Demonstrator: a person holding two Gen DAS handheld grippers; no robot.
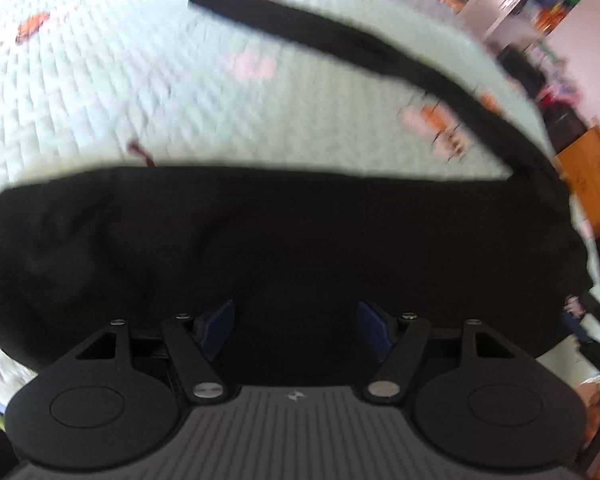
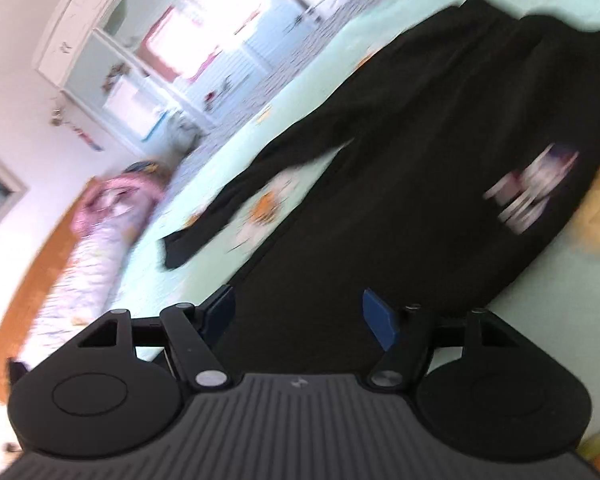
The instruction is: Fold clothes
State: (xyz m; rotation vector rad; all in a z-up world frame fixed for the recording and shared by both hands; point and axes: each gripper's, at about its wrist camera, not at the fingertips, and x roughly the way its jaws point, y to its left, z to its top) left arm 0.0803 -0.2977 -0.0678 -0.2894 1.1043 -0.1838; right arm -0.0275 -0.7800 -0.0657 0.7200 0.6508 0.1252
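Both hand-held grippers are seen with their blue pads set wide apart and nothing pinched between them. Under the left gripper (image 1: pixel 296 322) the black garment (image 1: pixel 284 240) is spread, and its dark cloth fills the gap between the fingers; whether the pads touch the cloth cannot be told. Over the near end of the same garment (image 2: pixel 440 168) the right gripper (image 2: pixel 298 316) is held, again with only cloth seen beyond the parted pads.

The garment is laid flat on a pale mint quilted bedspread (image 1: pixel 140 92) printed with small orange and pink figures. In the left wrist view its body lies as a broad band from side to side across the frame, and one long sleeve (image 1: pixel 340 40) is stretched from the body's right end up and to the left, ending in a squared cuff near the top. In the right wrist view the long axis is seen to run from the gripper up and to the right, and the sleeve (image 2: pixel 236 196) is angled away to the lower left, its cuff resting on the bedspread.

A white and pink print (image 2: pixel 532 188) is carried on the garment's front, towards the right edge; it is too blurred for any writing to be read. A small pale mark is shown on each gripper's grey ribbed body, not legible.
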